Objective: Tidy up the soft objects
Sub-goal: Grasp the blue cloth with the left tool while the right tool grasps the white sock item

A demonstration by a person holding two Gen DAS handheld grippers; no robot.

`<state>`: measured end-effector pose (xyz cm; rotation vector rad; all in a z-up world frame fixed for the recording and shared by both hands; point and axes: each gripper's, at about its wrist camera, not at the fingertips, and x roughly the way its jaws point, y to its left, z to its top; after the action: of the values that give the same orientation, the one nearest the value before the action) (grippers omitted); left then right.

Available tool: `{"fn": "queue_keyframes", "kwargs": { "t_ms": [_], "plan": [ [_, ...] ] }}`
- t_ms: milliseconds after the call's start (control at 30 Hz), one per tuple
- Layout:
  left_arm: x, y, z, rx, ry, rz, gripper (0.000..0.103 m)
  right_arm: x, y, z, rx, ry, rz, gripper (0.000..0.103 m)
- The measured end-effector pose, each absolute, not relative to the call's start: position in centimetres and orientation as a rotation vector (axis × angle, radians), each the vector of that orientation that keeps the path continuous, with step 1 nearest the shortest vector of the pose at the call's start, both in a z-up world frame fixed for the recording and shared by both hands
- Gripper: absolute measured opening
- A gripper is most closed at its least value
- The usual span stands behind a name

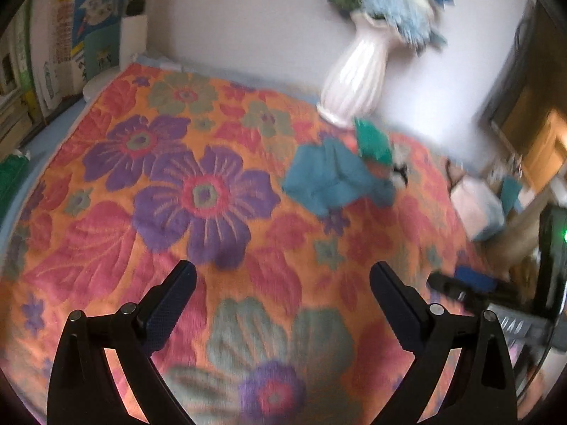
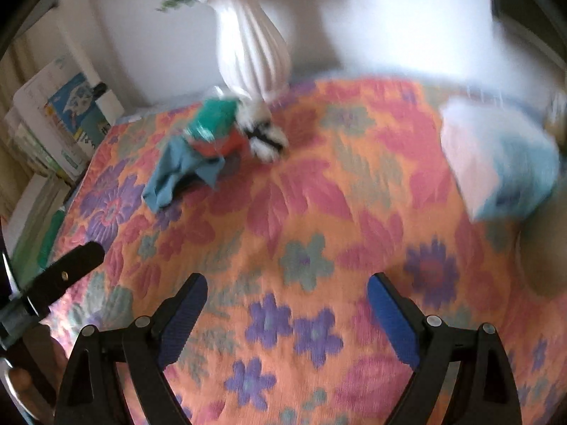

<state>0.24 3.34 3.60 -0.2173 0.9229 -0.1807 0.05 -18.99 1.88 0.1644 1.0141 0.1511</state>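
Both grippers hang with jaws wide and nothing between them: the left gripper (image 1: pixel 282 276) at the bottom of its view, the right gripper (image 2: pixel 287 288) likewise. Beyond them, in the upper middle of the frame, a small heap of soft things lies on the flowered bedspread (image 1: pixel 170 184): a blue cloth (image 1: pixel 333 180), a green piece (image 1: pixel 374 141) on top, and a black-and-white fuzzy item (image 2: pixel 265 134) beside it. Just behind stands a white ribbed vase (image 1: pixel 354 78). At far right sits a pale folded bundle (image 2: pixel 496 163).
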Motion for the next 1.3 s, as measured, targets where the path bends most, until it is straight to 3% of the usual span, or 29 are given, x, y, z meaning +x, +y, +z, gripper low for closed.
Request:
{"fn": "queue_keyframes", "kwargs": {
  "t_ms": [233,333,400,567,633,667,733,800,833,900,967,1300],
  "plan": [
    [2.1,-0.3,9.4,-0.015,0.827,-0.322,0.098,3.0,-19.5,6.8,0.18,0.978,0.187,0.091],
    [5.2,-2.5,8.0,0.08,0.814,-0.374,0.098,5.7,-19.2,7.3,0.113,0.91,0.196,0.085],
    [7.3,-3.6,6.3,0.129,0.823,-0.36,0.098,7.4,-18.8,6.6,0.083,0.893,0.236,0.071],
    [10.5,-3.6,3.1,0.056,0.868,-0.36,0.097,10.9,-18.0,4.0,0.044,0.903,0.278,0.068],
    [10.9,-3.0,2.2,0.017,0.903,-0.363,0.086,11.8,-17.9,3.0,0.049,0.905,0.301,0.063],
    [10.8,-2.8,2.2,0.001,0.908,-0.372,0.074,12.2,-17.9,2.3,0.059,0.908,0.317,0.057],
    [10.6,-2.2,2.3,-0.029,0.901,-0.378,0.07,12.4,-17.8,1.2,0.076,0.922,0.342,0.043],
    [10.3,-2.1,2.3,-0.031,0.895,-0.376,0.044,12.1,-17.8,1.4,0.066,0.907,0.325,0.036],
    [10.1,-2.1,2.3,-0.028,0.894,-0.371,0.039,11.8,-17.9,1.6,0.071,0.888,0.324,0.034],
    [9.8,-1.8,2.4,-0.031,0.887,-0.356,0.018,11.2,-18.0,1.8,0.066,0.867,0.303,0.032],
    [9.3,-1.0,2.6,-0.057,0.884,-0.351,0.014,10.8,-18.3,2.0,0.065,0.846,0.279,0.029],
    [3.3,1.5,3.8,-0.129,0.881,-0.333,0.013,6.3,-21.1,2.9,0.209,0.818,0.347,0.028]
  ]
}}
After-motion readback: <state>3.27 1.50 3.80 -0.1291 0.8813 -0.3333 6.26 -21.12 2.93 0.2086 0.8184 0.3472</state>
